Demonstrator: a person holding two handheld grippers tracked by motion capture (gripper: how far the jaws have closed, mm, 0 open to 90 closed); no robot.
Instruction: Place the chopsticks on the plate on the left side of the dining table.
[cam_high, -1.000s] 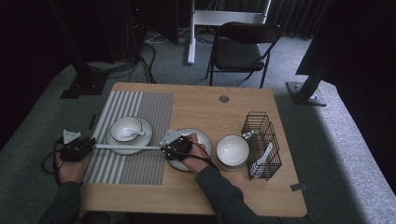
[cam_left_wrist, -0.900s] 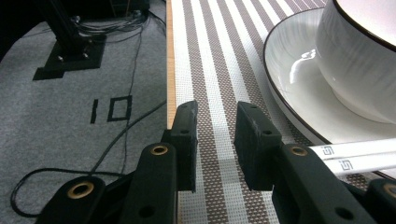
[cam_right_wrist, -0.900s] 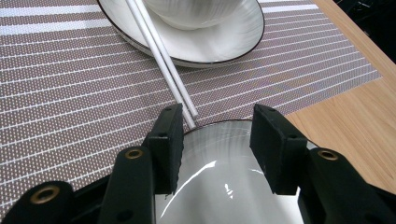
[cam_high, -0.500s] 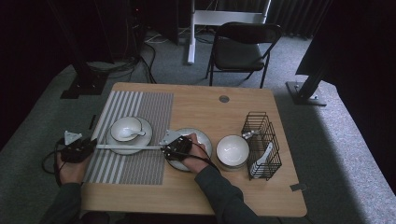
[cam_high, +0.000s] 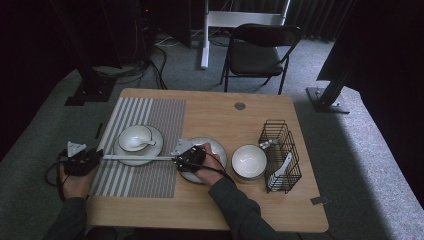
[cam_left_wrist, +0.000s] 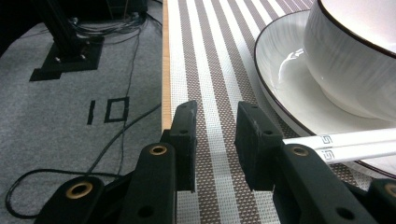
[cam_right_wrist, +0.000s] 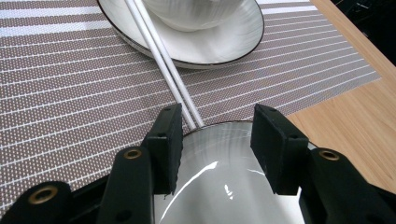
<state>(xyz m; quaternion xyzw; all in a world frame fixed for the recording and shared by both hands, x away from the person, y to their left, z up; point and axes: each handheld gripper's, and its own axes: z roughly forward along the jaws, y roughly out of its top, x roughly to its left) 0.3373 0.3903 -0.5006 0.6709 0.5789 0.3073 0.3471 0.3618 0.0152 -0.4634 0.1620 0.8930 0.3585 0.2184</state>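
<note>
Chopsticks (cam_high: 137, 158): white pair, lay across the saucer (cam_high: 150, 150) rim on the striped mat (cam_high: 160, 120), tips at the plate (cam_high: 212, 147); small grey mark printed, unreadable.
Left gripper (cam_left_wrist: 215, 140): jaws apart, nothing clasped.
Right gripper (cam_right_wrist: 215, 140): jaws apart over plate.
Nearby: bowl (cam_high: 249, 161), rack (cam_high: 282, 155).

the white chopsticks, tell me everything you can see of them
The chopsticks are a pair of long, slim white sticks, glossy like plastic or ceramic, with a small dark square pattern near one end. They lie side by side, flat across the striped placemat. One end rests over the rim of the plate under the bowl, beside the left gripper; the other reaches the second plate by the right gripper. Neither gripper's jaws clamp them.
</note>
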